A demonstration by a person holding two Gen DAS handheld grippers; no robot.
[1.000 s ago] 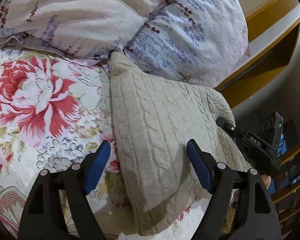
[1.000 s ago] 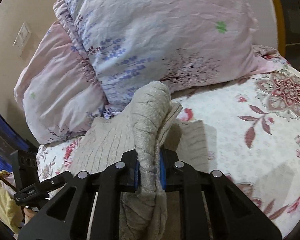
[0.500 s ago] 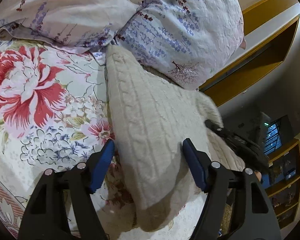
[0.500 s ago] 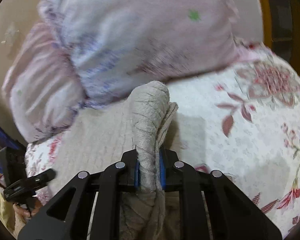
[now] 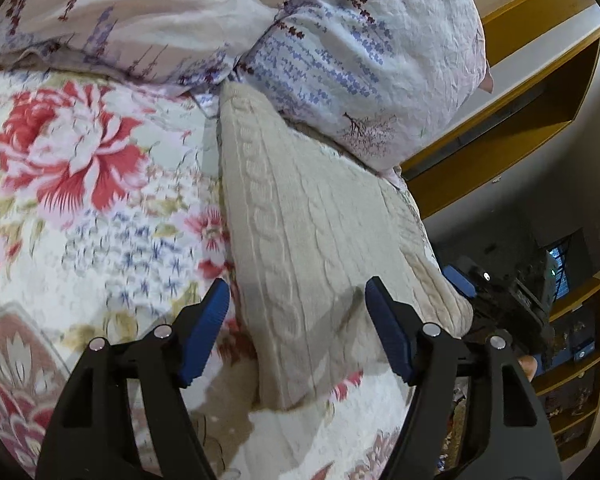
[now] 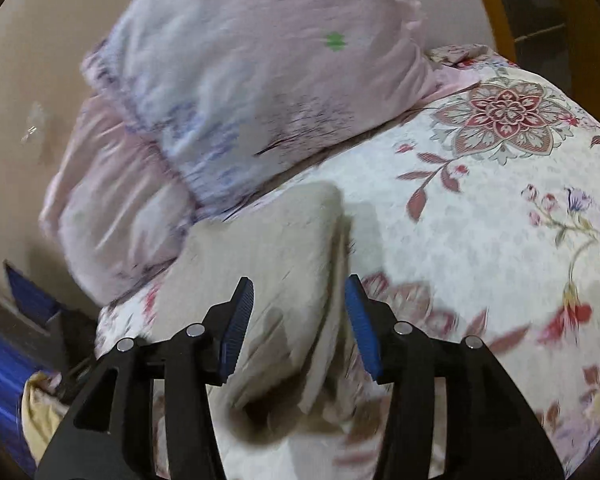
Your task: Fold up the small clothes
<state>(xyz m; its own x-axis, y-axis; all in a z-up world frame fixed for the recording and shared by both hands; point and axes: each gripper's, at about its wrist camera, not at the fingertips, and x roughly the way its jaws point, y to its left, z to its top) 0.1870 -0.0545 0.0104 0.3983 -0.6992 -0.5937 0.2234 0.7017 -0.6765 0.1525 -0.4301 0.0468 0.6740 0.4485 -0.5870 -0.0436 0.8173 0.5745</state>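
A beige cable-knit garment (image 5: 308, 232) lies folded on the floral bedspread (image 5: 80, 200), its far end against the pillows. My left gripper (image 5: 298, 328) is open and empty, its jaws hovering over the garment's near edge. In the right wrist view the garment (image 6: 268, 248) lies flat below my right gripper (image 6: 298, 324), which is open and holds nothing. The right gripper (image 5: 496, 296) also shows in the left wrist view at the garment's right edge.
Two lavender-print pillows (image 5: 360, 48) are stacked at the head of the bed; they also show in the right wrist view (image 6: 240, 92). A yellow wooden bed frame (image 5: 540, 92) and shelves (image 5: 572, 360) lie to the right. The bedspread (image 6: 480, 220) stretches right.
My right gripper opened and let go of the garment fold, which dropped flat onto the rest. My left gripper stayed open and shifted slightly nearer the garment.
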